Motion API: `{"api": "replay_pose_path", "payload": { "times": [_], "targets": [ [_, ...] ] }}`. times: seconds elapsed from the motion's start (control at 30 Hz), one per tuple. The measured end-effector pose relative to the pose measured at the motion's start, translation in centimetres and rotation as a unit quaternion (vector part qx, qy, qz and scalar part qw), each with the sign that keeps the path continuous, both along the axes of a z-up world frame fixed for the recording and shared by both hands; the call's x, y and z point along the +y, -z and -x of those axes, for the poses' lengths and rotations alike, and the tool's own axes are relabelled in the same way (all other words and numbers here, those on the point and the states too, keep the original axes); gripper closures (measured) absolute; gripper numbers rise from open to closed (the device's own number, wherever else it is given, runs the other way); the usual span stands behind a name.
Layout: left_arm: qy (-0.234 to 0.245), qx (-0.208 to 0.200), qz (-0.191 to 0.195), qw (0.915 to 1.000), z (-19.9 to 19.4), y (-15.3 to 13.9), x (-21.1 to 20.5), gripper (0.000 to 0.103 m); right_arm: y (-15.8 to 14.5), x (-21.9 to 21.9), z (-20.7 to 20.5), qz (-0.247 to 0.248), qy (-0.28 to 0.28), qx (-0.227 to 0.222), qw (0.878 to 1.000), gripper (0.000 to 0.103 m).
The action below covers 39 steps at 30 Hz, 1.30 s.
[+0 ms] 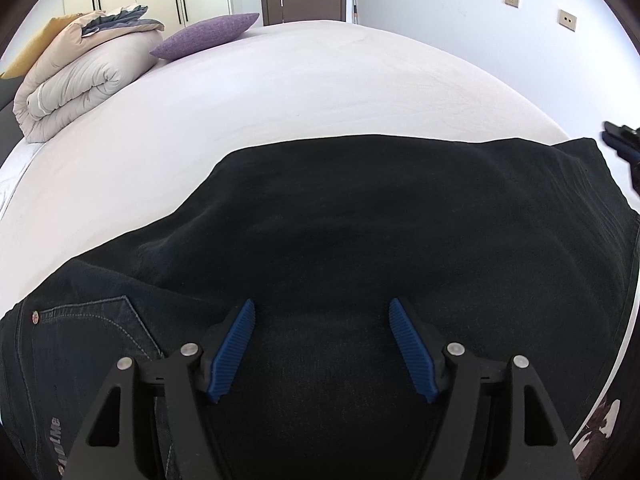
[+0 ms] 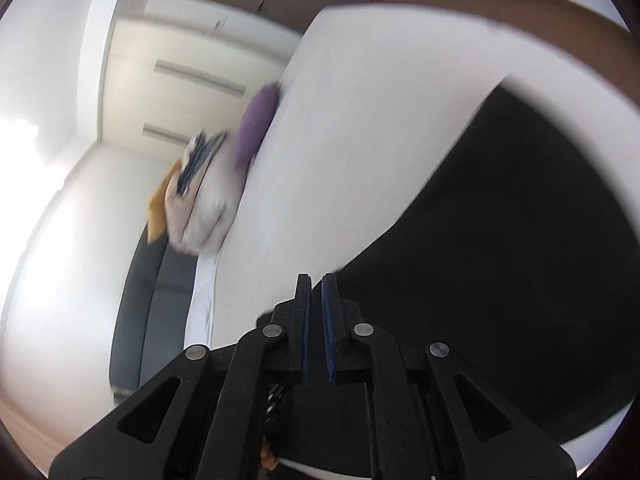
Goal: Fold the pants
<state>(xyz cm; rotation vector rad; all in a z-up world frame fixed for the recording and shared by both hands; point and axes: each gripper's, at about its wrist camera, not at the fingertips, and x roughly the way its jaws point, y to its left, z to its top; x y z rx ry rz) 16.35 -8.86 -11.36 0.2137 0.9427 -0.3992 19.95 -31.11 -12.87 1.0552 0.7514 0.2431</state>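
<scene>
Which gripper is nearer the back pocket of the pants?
Left. The left gripper hangs open over the pants, just beside the back pocket. The right gripper is off past their far end.

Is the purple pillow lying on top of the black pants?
No, the purple pillow sits far back on the bed, apart from the pants.

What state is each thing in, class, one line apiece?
Pants: dark, lying flat on the bed, back pocket up.
Left gripper: open above the pants, holding nothing.
Right gripper: nearly shut, nothing visibly held.
Duvet: folded, stacked.
Purple pillow: lying on the bed.
</scene>
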Motion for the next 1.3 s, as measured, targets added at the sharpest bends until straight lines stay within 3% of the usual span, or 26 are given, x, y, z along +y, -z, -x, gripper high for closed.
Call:
{"api": "replay_pose_path", "payload": {
  "times": [0.07,0.13,0.17,0.23,0.3,0.37,0.47,0.57,0.6,0.67,0.7,0.73,0.77,0.8,0.87,0.9,0.93,1.0,1.1,1.17,1.23,1.27,1.3],
  "targets": [
    [-0.005,-0.002,0.005,1.0,0.4,0.0,0.4,0.03,2.5,4.8,-3.2,-0.022,-0.076,0.032,0.996,0.095],
    [-0.009,-0.005,0.007,0.9999,1.0,-0.1,0.8,0.03,5.5,7.7,-4.6,-0.021,-0.111,0.078,0.991,0.095],
    [-0.009,-0.006,0.008,0.9999,1.0,-0.1,1.1,0.03,7.0,7.8,-4.9,-0.012,-0.115,0.106,0.988,0.102],
    [-0.012,-0.003,0.015,0.9998,1.3,-0.3,1.7,0.031,8.5,6.3,-4.5,-0.034,-0.1,0.09,0.99,0.103],
    [-0.022,0.015,0.029,0.9992,1.0,-1.0,2.5,0.041,7.7,3.8,-3.9,0.012,-0.052,0.08,0.995,0.103],
    [-0.026,0.027,0.055,0.9978,-0.2,-2.4,2.8,0.059,7.2,-0.1,-3.0,0.026,0.002,0.072,0.997,0.103],
    [-0.006,0.007,0.08,0.9968,-2.9,-4.2,1.1,0.059,7.1,-3.6,-1.4,0.031,0.025,0.066,0.997,0.103],
    [0.025,0.042,0.065,0.9967,-6.0,-1.8,-2.0,0.059,6.3,-2.3,-1.5,0.1,0.024,0.057,0.993,0.103],
    [0.034,0.039,0.052,0.9973,-6.6,-0.8,-2.6,0.059,6.3,-2.1,-1.5,0.104,0.027,0.054,0.993,0.103],
    [0.047,0.035,0.069,0.9959,-7.4,-0.8,-2.1,0.059,6.7,-3.5,-1.0,0.086,0.03,0.052,0.994,0.103],
    [0.045,0.038,0.075,0.9954,-7.8,-1.0,-1.3,0.062,6.7,-3.7,-1.1,0.078,0.029,0.054,0.995,0.103],
    [0.036,0.034,0.07,0.9963,-8.2,-1.0,-0.3,0.072,6.8,-4.1,-1.3,0.074,0.032,0.056,0.995,0.103],
    [0.027,0.033,0.066,0.9969,-8.7,-0.9,1.2,0.096,7.1,-4.7,-0.3,0.072,0.039,0.057,0.995,0.103],
    [0.017,0.043,0.081,0.9956,-9.2,-0.7,2.8,0.098,7.1,-5.0,-0.2,0.069,0.048,0.056,0.995,0.103],
    [0.002,0.075,0.17,0.9826,-9.9,-0.4,6.9,0.098,6.5,-7.2,2.1,0.058,0.072,0.053,0.994,0.103],
    [-0.023,0.064,0.153,0.9859,-9.5,-0.4,8.0,0.098,6.2,-8.0,2.9,0.059,0.081,0.052,0.994,0.103],
    [-0.049,0.047,0.108,0.9918,-9.3,-0.5,9.3,0.098,5.8,-8.7,3.4,0.068,0.094,0.052,0.992,0.103],
    [-0.067,0.039,0.114,0.9905,-8.4,-0.8,12.9,0.098,5.0,-10.1,4.6,0.072,0.128,0.053,0.988,0.103],
    [-0.14,0.003,0.086,0.9864,-6.6,-2.2,18.8,0.096,3.4,-11.2,6.3,0.087,0.167,0.063,0.98,0.103],
    [-0.183,-0.024,0.079,0.9796,-4.8,-3.7,21.9,0.093,2.0,-9.3,6.3,0.103,0.146,0.051,0.983,0.103],
    [-0.188,-0.048,0.098,0.9761,-3.1,-5.2,23.3,0.089,1.0,-5.4,5.0,0.101,0.089,0.035,0.99,0.103],
    [-0.181,-0.053,0.099,0.9771,-2.5,-5.8,22.6,0.077,0.9,-2.5,3.9,0.097,0.044,0.027,0.994,0.103],
    [-0.171,-0.057,0.096,0.9789,-1.4,-6.0,21.5,0.071,0.9,0.8,2.5,0.093,-0.004,0.024,0.995,0.103]
  ]
}}
